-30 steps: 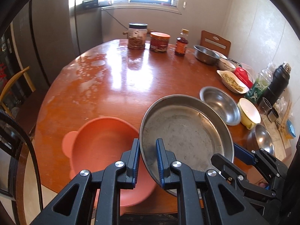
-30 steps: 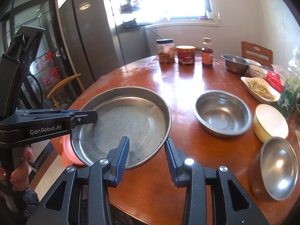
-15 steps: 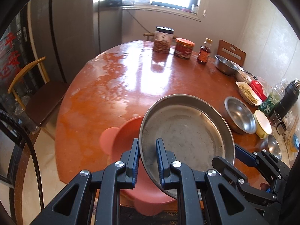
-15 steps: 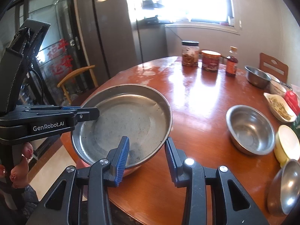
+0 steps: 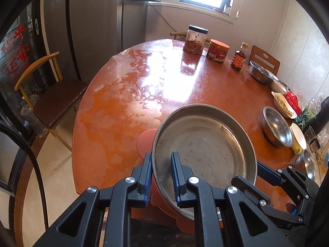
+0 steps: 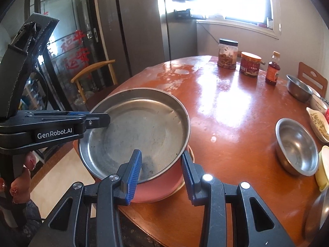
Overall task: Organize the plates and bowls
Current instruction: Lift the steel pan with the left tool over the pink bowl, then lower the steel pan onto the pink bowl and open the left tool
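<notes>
A large steel plate (image 5: 202, 144) (image 6: 135, 131) hangs over the pink bowl (image 5: 145, 142) (image 6: 158, 187) at the near edge of the round wooden table (image 5: 156, 82). My left gripper (image 5: 161, 173) is shut on the plate's near-left rim; it also shows in the right wrist view (image 6: 96, 120). My right gripper (image 6: 161, 164) is open, its jaws straddling the plate's near rim without closing on it; it shows at the lower right in the left wrist view (image 5: 265, 171). The pink bowl is mostly hidden under the plate.
A steel bowl (image 6: 296, 146), a yellow bowl (image 6: 323, 164) and another steel bowl (image 6: 317, 212) stand at the right. Jars (image 6: 227, 53), a bottle (image 6: 272, 69), a steel bowl (image 6: 298, 87) and a food dish (image 6: 318, 122) sit at the back. A chair (image 5: 53, 94) stands left.
Both grippers have moved the steel plate left and toward the near edge, over the pink bowl, which is now almost covered. The grips look unchanged.
</notes>
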### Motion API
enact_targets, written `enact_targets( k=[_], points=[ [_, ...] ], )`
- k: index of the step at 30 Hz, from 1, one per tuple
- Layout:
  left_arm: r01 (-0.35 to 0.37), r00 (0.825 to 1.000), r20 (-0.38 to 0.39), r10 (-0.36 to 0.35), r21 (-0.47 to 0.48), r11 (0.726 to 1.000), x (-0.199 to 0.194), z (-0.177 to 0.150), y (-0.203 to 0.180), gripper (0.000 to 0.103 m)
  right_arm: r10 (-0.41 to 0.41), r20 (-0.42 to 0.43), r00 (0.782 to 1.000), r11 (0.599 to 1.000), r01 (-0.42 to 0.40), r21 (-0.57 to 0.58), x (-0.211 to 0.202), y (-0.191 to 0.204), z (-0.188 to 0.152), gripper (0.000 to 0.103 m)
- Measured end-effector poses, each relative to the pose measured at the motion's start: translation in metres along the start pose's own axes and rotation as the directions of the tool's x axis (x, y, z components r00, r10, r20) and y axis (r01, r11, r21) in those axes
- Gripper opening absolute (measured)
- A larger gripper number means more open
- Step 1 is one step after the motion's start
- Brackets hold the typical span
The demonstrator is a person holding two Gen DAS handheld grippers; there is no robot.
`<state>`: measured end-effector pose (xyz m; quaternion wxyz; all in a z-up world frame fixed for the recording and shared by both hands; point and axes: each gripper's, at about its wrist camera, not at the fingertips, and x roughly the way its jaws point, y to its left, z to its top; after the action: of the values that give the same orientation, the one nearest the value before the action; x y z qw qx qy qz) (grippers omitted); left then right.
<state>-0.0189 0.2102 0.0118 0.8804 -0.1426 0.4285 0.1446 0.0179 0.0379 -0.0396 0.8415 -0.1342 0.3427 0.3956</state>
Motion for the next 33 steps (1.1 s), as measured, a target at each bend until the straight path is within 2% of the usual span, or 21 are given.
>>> enact_targets(
  k=[15, 33],
  points=[
    [0.019, 0.999, -0.04, -0.018, 0.006, 1.0, 0.022, -0.004, 0.002, 0.017, -0.025, -0.068, 0.997, 1.0, 0.025, -0.001, 0.023, -0.001, -0.012, 0.041],
    [0.029, 0.998, -0.046, -0.029, -0.004, 1.0, 0.022, -0.002, 0.006, 0.017, -0.067, -0.059, 0.996, 0.994, 0.062, -0.092, 0.023, 0.013, -0.017, 0.042]
  ],
)
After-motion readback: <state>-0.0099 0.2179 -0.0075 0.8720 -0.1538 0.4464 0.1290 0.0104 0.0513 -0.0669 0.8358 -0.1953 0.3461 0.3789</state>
